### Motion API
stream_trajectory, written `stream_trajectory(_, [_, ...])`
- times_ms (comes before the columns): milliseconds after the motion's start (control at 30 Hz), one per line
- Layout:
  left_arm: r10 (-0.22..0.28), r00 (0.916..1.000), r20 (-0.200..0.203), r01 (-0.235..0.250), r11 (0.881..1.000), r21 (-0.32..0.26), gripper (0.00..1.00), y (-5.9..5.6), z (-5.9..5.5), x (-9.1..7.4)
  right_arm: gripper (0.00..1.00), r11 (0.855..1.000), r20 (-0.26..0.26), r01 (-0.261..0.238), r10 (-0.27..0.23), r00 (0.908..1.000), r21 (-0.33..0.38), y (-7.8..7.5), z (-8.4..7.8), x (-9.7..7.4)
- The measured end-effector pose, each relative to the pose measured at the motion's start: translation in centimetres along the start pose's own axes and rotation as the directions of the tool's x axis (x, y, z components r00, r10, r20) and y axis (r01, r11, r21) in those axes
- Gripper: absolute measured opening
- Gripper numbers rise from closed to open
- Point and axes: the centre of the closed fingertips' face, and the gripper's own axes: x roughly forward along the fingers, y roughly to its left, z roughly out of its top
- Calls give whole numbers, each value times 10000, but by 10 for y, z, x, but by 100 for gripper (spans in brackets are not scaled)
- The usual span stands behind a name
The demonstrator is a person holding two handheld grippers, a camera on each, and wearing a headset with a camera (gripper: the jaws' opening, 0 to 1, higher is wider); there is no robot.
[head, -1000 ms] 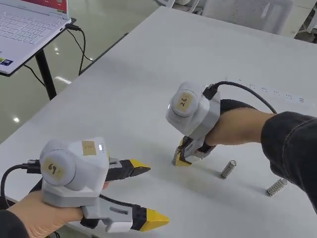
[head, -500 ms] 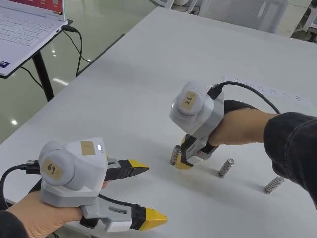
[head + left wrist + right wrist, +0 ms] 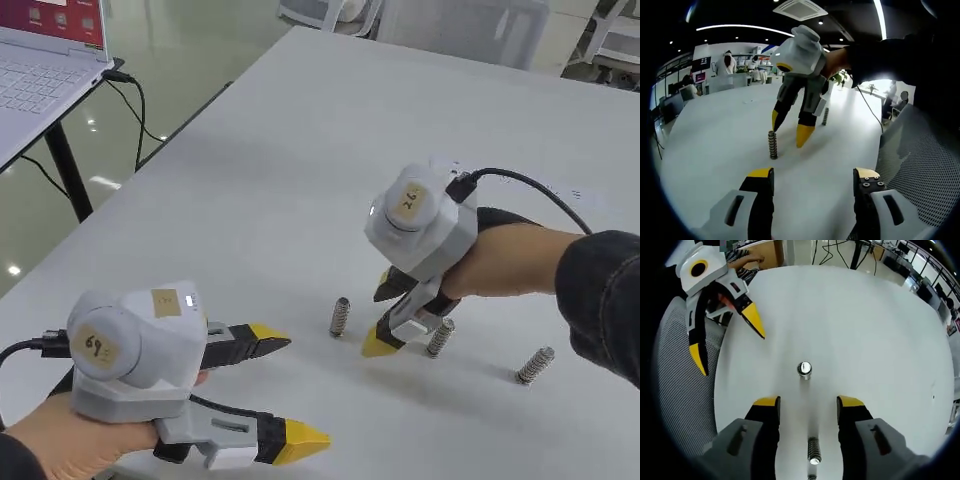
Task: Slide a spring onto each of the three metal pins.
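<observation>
The upper half of the tabletop lies open for passage. Right of centre, three upright obstacles stand in a row: left spring, middle spring, right spring. The right hand-held gripper, jaws apart, crowds the gap between the first two. The left hand-held gripper takes the lower left.

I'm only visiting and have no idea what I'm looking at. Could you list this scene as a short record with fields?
Surface: white table
Left gripper: open, holding nothing, near the table's front edge
Right gripper: open, holding nothing, tips down between two springs
Springs: three standing on the table: left spring, middle spring, right spring
Pins: a shiny metal top shows inside the left spring in the right gripper view
Beside the table: laptop
</observation>
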Motion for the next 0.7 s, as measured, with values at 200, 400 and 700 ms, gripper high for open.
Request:
stream_trajectory(200, [-48, 9999, -98, 50, 9999, 121, 63, 0, 2, 1, 58, 9992, 450, 184, -199, 9988, 348, -2, -7, -9])
stream_trajectory(400, [-22, 9998, -180, 25, 9998, 193, 63, 1, 3, 1, 68, 9966, 848, 467, -523, 9950, 675, -5, -18, -17])
stream_trajectory(700, [36, 9995, -316, -29, 9998, 211, 64, 5, 1, 3, 78, 9870, 1596, 1066, -1252, 9792, 1206, -12, -27, -34])
